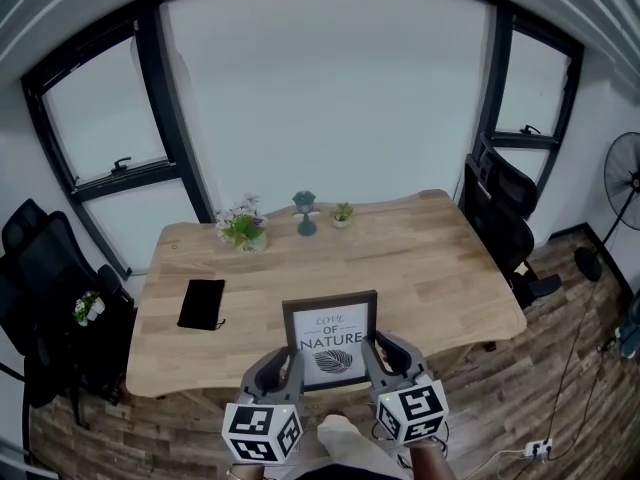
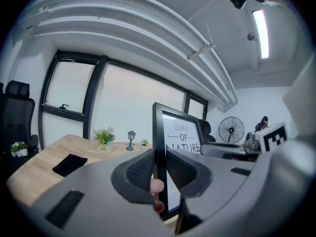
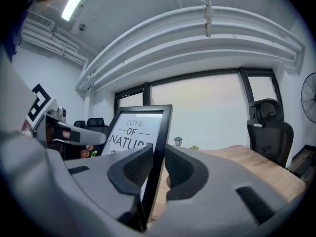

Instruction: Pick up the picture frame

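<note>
**Both claws clamped on the picture frame, lift in hand**

At the far left a black office chair (image 1: 40, 298) stands beside the table (image 1: 440, 268). On the table's left part a black pouch (image 1: 202, 304) lies flat. Toward the far edge stand a flower pot (image 1: 243, 228), a small lantern figure (image 1: 305, 213) and a tiny plant (image 1: 343, 213), all well apart from the work.

In the middle, at the table's near edge, the picture frame (image 1: 331, 336) stands upright with its print facing the person. The left claw (image 2: 159, 168) is closed on the frame's left side bar, its ribbed pads pressing on front and back. Further right, the right claw (image 3: 157, 167) grips the right side bar in the same way.

The grasp looks complete, so the step in hand is judged to be the lift itself. Whether the lower edge has cleared the table cannot be told. The next move calls for both claws to rise together at an even pace. The frame should stay upright and untwisted, since the thin bars could slip from the pads if one side leads.
</note>
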Available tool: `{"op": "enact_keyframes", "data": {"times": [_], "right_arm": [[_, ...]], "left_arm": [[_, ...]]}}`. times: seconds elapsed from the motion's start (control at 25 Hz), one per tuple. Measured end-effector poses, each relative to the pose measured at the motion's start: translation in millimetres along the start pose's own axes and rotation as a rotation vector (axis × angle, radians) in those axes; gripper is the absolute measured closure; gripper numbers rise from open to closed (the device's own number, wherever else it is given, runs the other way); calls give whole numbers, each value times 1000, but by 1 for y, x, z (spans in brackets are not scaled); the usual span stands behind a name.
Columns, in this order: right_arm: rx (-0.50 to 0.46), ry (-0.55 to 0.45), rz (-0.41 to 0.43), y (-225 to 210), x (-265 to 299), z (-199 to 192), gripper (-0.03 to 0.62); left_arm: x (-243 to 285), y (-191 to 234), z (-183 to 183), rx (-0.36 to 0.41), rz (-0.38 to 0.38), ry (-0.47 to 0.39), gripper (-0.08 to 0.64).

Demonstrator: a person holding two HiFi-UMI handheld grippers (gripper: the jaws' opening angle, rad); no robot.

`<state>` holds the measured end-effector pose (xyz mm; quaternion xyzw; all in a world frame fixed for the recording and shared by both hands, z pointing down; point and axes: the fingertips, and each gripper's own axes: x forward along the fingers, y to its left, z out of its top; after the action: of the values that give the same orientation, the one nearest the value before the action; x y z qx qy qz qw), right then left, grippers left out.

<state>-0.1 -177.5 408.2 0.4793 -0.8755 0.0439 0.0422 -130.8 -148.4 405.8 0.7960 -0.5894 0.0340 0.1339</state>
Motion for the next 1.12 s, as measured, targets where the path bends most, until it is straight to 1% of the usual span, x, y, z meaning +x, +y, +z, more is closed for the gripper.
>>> {"op": "enact_keyframes", "data": {"times": [0.28, 0.44, 0.68, 0.84, 1.0, 1.12], "right_arm": [[-3, -39, -7, 12, -26, 11, 517], [-7, -57, -7, 17, -37, 17, 517], [-19, -82, -7, 30, -56, 25, 517], [-28, -98, -1, 38, -66, 30, 517], [-58, -105, 8, 46, -76, 36, 518], [-62, -114, 13, 49, -81, 39, 518]], "left_arm": [[-26, -12, 7, 14, -13, -31, 491], [-37, -17, 11, 3, -24, -49, 491], [-59, -22, 13, 8, -29, -72, 492], [-71, -25, 15, 9, -24, -82, 492], [-86, -30, 22, -4, 1, -76, 492], [-92, -31, 19, -15, -8, -80, 492]]}}
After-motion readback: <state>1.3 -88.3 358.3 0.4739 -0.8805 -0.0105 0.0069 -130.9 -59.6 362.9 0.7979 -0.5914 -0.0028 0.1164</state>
